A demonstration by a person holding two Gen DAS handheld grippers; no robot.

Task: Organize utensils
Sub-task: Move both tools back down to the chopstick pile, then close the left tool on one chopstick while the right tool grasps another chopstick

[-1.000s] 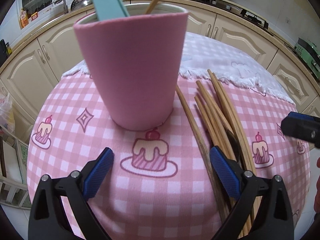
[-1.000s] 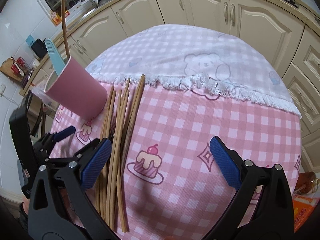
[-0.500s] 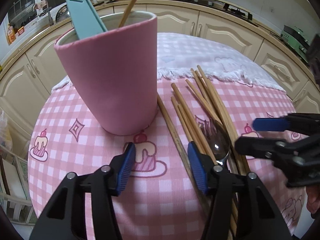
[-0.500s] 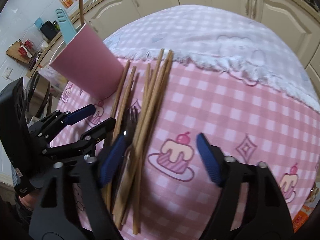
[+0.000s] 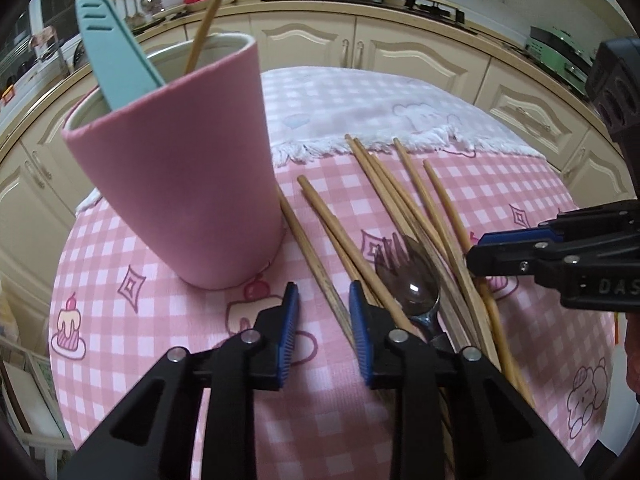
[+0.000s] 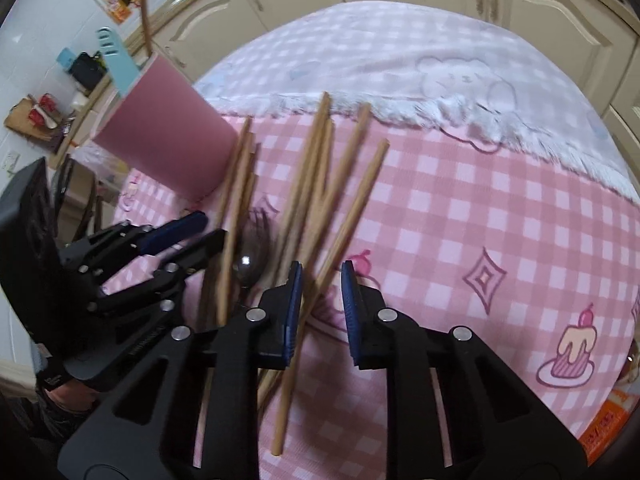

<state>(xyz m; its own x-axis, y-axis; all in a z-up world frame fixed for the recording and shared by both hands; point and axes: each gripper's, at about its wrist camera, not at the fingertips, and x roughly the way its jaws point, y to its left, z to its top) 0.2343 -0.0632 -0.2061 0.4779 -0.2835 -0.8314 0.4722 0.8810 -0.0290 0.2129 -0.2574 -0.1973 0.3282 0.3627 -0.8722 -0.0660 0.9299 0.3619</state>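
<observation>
A pink cup (image 5: 172,184) stands on the table with a teal utensil (image 5: 112,64) and one chopstick (image 5: 212,12) in it. To its right lie several wooden chopsticks (image 5: 400,200) over a dark spoon (image 5: 416,292) and fork (image 5: 390,256). My left gripper (image 5: 324,312) is closing, with the chopstick nearest the cup (image 5: 316,264) lying between its jaws, and the pads are clear of it. My right gripper (image 6: 320,284) is also closing around the rightmost chopstick (image 6: 352,212), with a gap still showing on both sides. The same cup (image 6: 168,148) appears in the right wrist view.
The round table carries a pink checked cloth (image 5: 160,320) with a white fringed cloth (image 5: 360,104) on its far half. Cream kitchen cabinets (image 5: 320,44) curve around behind. The right gripper (image 5: 476,252) hangs close beside my left one, over the chopsticks.
Both grippers' jaws have narrowed from wide apart. The right gripper has come in low over the chopsticks beside the left. The chopsticks have fanned out from a tight bundle.
</observation>
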